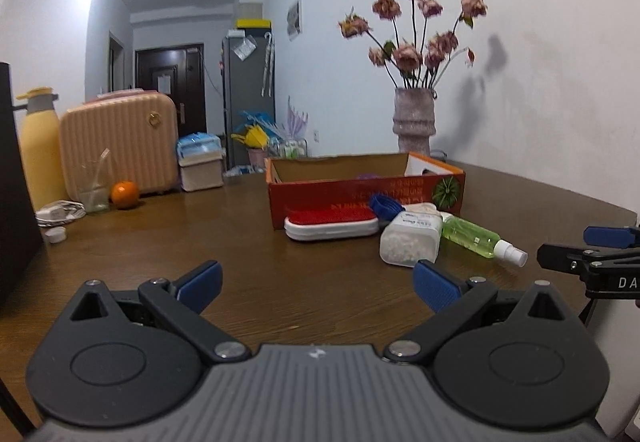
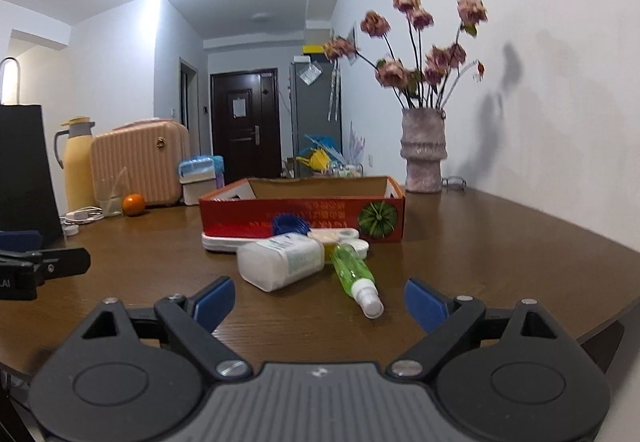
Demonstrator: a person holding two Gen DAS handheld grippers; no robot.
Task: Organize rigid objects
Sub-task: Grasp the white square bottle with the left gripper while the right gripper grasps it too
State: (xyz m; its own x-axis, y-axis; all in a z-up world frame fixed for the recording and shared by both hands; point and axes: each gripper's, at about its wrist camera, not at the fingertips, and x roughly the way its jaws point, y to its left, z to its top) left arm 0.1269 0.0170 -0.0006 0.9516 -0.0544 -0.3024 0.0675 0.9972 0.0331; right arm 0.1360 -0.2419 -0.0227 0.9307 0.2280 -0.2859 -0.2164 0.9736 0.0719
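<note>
Both grippers (image 1: 318, 282) (image 2: 319, 300) wide apart (nothing held)

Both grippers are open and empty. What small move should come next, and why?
Probably ease the right gripper forward to the green spray bottle. It lies on its side nearest the open fingers, outside the red box.

Table (image 2: 500, 242): dark wood, visible grain, low sheen. Box (image 2: 304, 216): printed red cardboard outside, plain brown inside. Spray bottle (image 2: 354, 274): clear green plastic, glossy, white plastic nozzle. Jar (image 2: 280, 262): translucent white plastic, paper label. Brush (image 1: 331, 224): white plastic base, red textured top. Vase (image 1: 414, 120): rough, mottled, matt. Gripper pads (image 2: 424, 302): ribbed blue.
</note>
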